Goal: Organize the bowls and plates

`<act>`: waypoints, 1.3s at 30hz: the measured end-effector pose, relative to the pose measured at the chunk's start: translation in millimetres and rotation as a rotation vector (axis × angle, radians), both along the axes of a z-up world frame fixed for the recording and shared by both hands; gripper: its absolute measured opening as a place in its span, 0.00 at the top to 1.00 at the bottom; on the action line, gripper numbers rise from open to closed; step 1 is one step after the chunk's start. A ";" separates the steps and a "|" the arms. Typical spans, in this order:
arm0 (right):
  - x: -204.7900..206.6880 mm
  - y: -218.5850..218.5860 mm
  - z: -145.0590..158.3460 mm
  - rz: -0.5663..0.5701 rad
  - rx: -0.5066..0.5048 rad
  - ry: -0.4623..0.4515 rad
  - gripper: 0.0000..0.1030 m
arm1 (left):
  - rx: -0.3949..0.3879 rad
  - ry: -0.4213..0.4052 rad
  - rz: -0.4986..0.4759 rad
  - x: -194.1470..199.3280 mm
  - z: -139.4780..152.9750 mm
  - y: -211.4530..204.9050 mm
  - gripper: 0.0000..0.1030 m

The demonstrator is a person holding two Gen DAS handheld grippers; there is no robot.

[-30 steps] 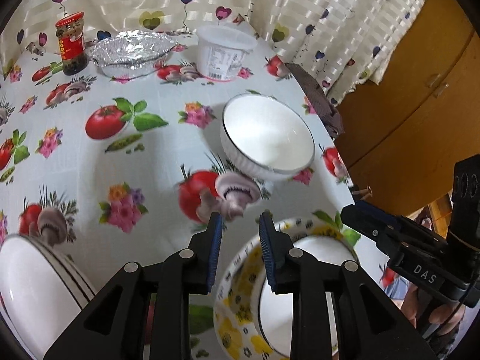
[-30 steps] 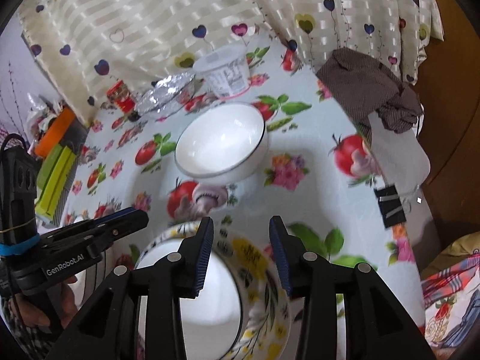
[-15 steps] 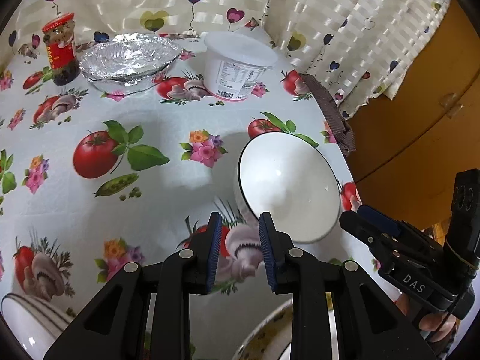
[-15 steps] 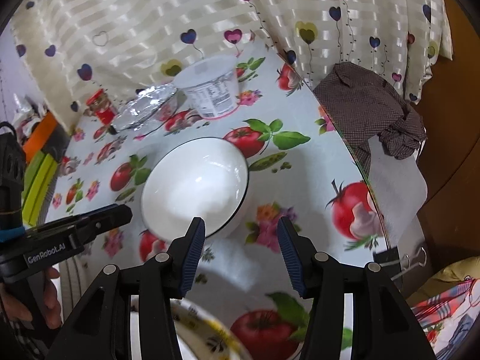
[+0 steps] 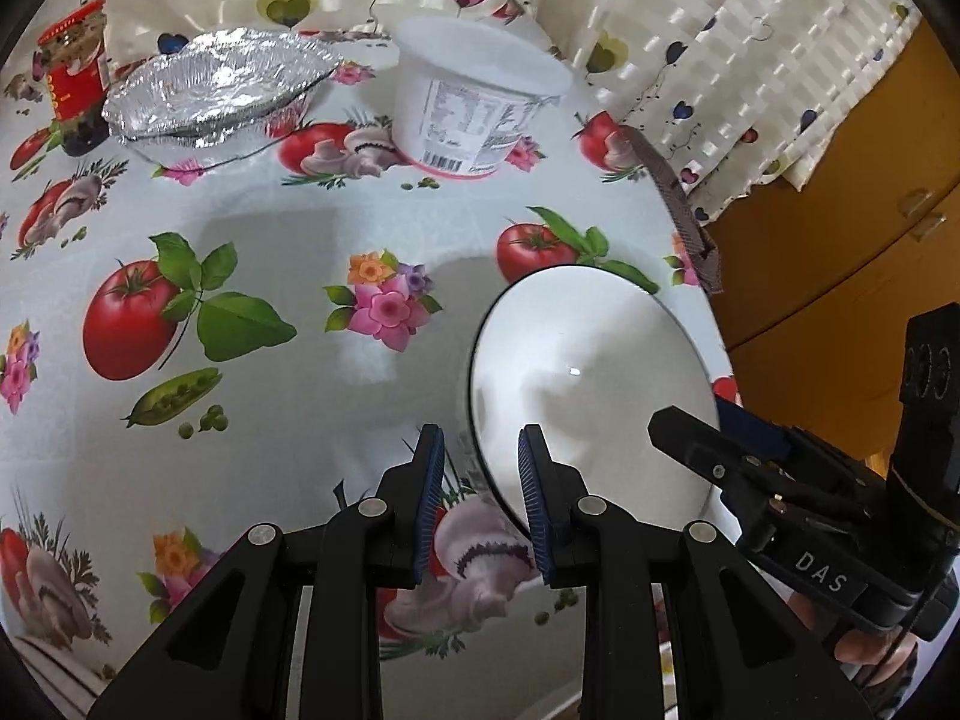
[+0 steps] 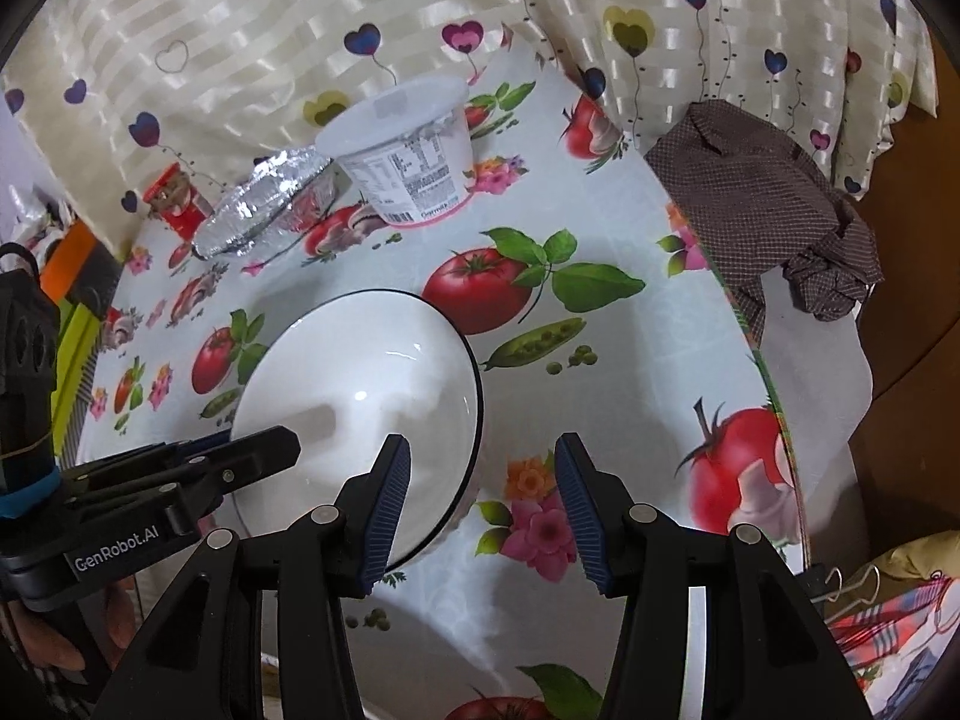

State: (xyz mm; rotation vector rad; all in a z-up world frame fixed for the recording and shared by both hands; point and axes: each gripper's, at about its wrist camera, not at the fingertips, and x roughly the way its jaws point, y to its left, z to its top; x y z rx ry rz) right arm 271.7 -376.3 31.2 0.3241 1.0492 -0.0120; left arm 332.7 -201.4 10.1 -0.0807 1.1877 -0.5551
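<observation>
Both tongs have advanced onto the white bowl (image 5: pixel 591 384) – left tongs (image 5: pixel 480 498) and right tongs (image 6: pixel 483 501) released, straddling its rim at 5 and 7 o'clock; a lift off the tabletop (image 5: pixel 270 252) looks next.

two close wrist views — shared bowl (image 5: pixel 585 384)

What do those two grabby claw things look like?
The left gripper and the right gripper are both black plastic, each with two fingers lined with ridged blue pads. Silver bolts dot the joints. One body reads "DAS" in white, the other "GenRobot.AI", with a blue band around its handle. Bare fingertips show; no sleeves are visible.
</observation>
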 end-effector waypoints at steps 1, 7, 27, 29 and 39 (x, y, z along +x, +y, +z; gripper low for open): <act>2.6 0.6 -2.9 0.007 0.001 0.011 0.51 | -0.002 0.001 -0.003 0.9 -0.9 -0.6 0.74; 10.5 1.7 -9.9 0.014 -0.007 0.021 0.62 | 0.008 -0.008 0.005 4.9 -2.9 -2.3 0.74; 17.8 5.7 -15.1 0.016 0.023 0.036 0.80 | 0.020 -0.046 -0.014 3.1 -3.0 -8.6 0.81; 18.5 6.8 -16.3 0.012 0.019 0.043 0.81 | 0.017 -0.044 -0.014 3.4 -3.0 -8.5 0.81; 12.8 9.9 -11.4 -0.037 -0.007 0.055 0.86 | 0.009 -0.040 -0.007 -2.7 1.9 -4.9 0.81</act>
